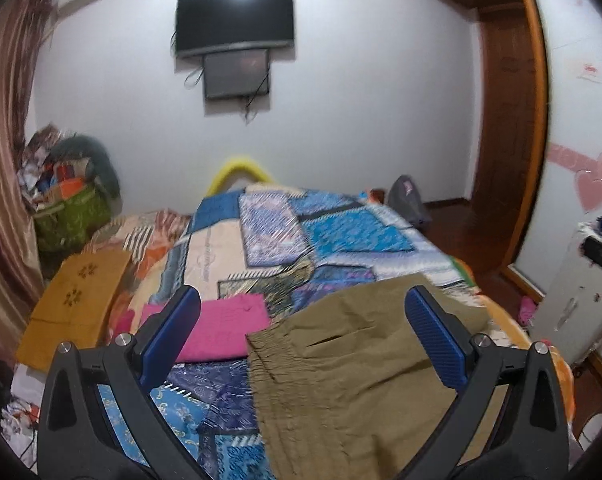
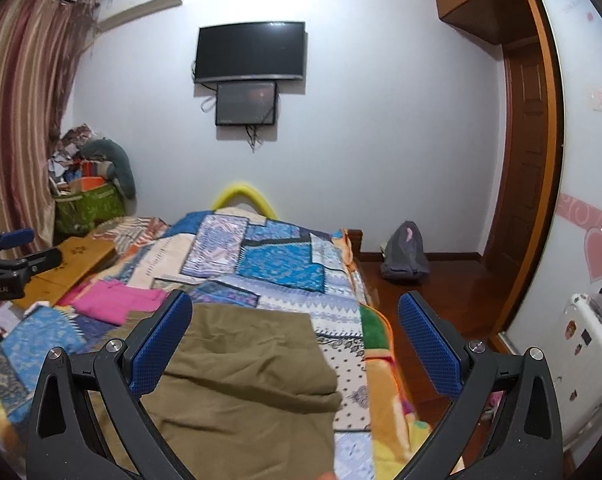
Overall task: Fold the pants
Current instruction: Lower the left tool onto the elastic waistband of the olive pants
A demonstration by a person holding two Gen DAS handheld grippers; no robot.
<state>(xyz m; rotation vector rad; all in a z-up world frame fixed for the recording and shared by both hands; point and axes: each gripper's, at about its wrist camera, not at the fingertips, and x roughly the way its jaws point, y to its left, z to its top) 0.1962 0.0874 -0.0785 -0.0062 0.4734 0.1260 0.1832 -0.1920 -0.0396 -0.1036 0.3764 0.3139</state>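
Olive-green pants (image 1: 353, 380) lie on the patchwork bedspread (image 1: 341, 232), elastic waistband toward the left. In the right wrist view the pants (image 2: 237, 376) are spread flat with their far edge folded over. My left gripper (image 1: 301, 328) is open, hovering above the waistband, holding nothing. My right gripper (image 2: 295, 336) is open above the pants' right part, empty. The left gripper also shows at the left edge of the right wrist view (image 2: 9, 256).
A folded pink cloth (image 1: 225, 328) lies left of the pants. A mustard-yellow cloth (image 1: 77, 308) lies at the bed's left side. A green bag of clutter (image 1: 69, 216) stands by the curtain. A grey backpack (image 2: 405, 252) sits on the wooden floor right of the bed.
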